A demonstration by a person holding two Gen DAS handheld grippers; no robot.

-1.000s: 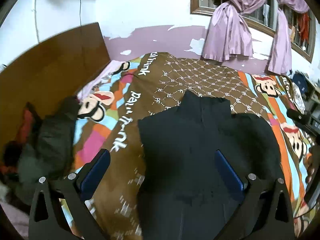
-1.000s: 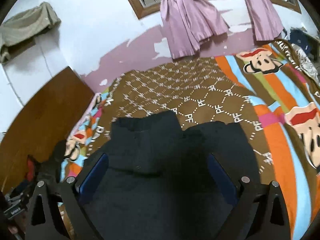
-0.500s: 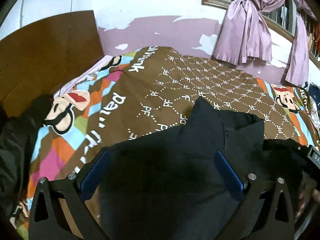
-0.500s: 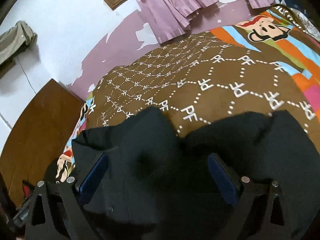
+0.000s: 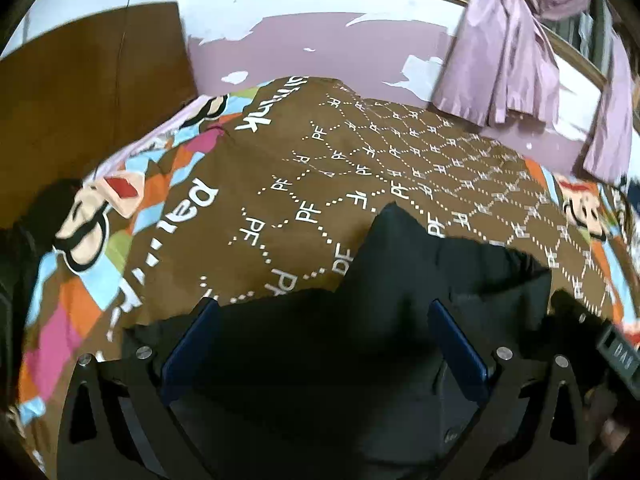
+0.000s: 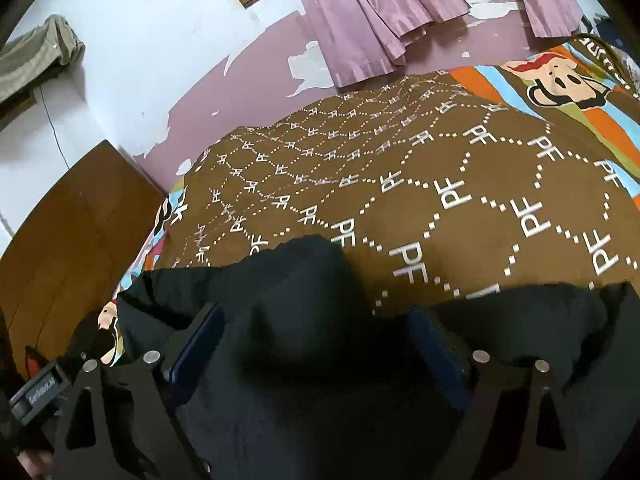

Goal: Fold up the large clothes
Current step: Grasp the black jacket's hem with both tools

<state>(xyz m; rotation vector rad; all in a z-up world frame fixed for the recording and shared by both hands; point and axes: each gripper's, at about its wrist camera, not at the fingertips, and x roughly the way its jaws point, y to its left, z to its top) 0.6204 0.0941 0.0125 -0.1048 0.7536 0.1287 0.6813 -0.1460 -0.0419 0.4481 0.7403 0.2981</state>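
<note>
Peeling lilac paint covers the lower wall (image 6: pixel 256 64) behind a bed, and lilac curtains (image 6: pixel 360 12) hang knotted at a wood-framed window above it. Over the bed lies a brown bedspread (image 6: pixel 440 168) printed with dotted white diamonds and "PF" letters, its edges striped in orange, blue and pink with cartoon monkey faces. At the left, a brown wooden headboard (image 5: pixel 80 100) stands against the white wall, with a dark heap of clothing (image 5: pixel 16 248) at its foot. High on the left of the right wrist view, a grey-green cloth (image 6: pixel 36 56) hangs on the wall.

Spread on the near part of the bedspread is a large black jacket (image 5: pixel 400 280), its collar rising to a peak toward the far wall, its body filling the foreground of both views.

Low over this garment, the left gripper (image 5: pixel 324 320) has its jaws wide apart, the blue pads (image 5: pixel 188 344) standing either side of dark fabric; they do not press on it. Beside the collar, the right gripper (image 6: pixel 316 332) has just been closing a little, yet its jaws are still spread wide, with black cloth lying between the blue pads (image 6: pixel 196 344) and not squeezed by them. In each view the other gripper's body shows at the frame's edge.
</note>
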